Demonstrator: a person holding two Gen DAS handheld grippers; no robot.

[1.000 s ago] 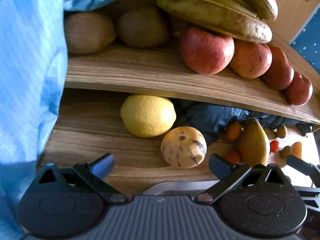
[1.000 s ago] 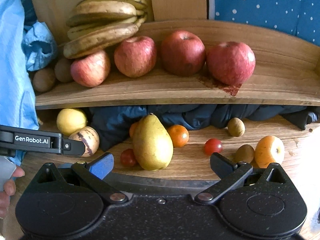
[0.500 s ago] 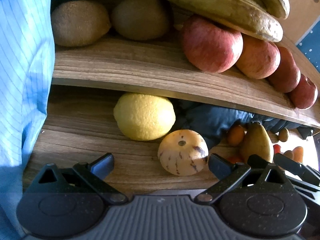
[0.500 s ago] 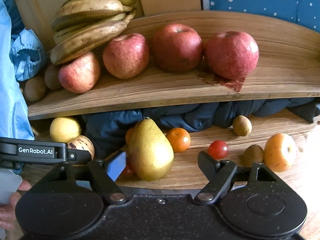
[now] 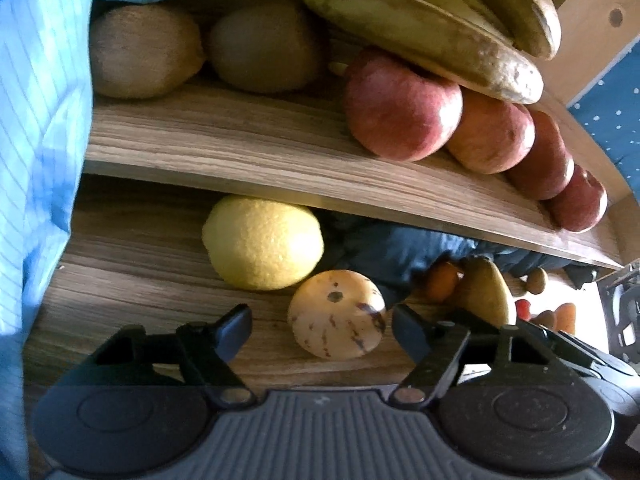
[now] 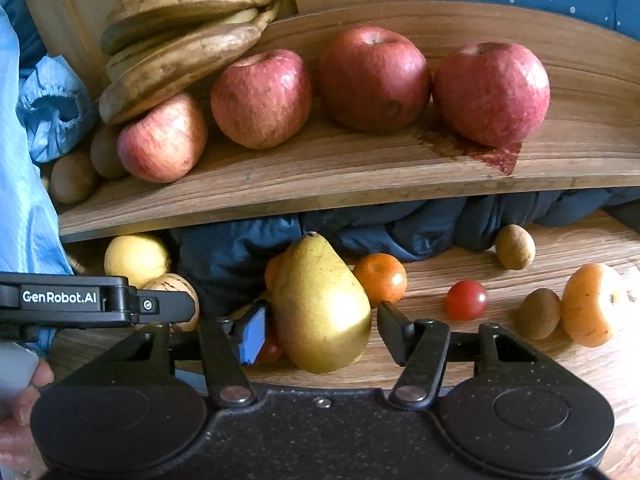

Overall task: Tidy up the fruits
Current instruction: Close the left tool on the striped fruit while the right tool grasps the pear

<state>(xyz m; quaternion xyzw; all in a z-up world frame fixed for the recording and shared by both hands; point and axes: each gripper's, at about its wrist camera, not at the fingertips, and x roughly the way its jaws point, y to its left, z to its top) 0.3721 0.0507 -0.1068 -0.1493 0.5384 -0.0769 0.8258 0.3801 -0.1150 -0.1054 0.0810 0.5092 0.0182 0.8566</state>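
1. Right wrist view: my right gripper (image 6: 322, 326) has its jaws spread around the pear (image 6: 320, 304) on the tabletop (image 6: 520, 364), not yet pinching.
2. My left gripper (image 5: 320, 330), jaws spread and empty, faces the speckled melon (image 5: 337, 314).
3. Apples (image 6: 374, 78) and bananas (image 6: 180, 32) are already on the shelf (image 6: 340, 172); the small fruits below remain.

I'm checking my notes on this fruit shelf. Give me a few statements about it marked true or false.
1. Four apples sit on the upper shelf. True.
2. The bananas lie on the lower shelf. False: they rest on the upper shelf, over the left apple.
3. The right hand-held gripper is open, with the pear between its fingers. True.
4. The left hand-held gripper is shut on the lemon. False: it is open, and the lemon lies beyond it.
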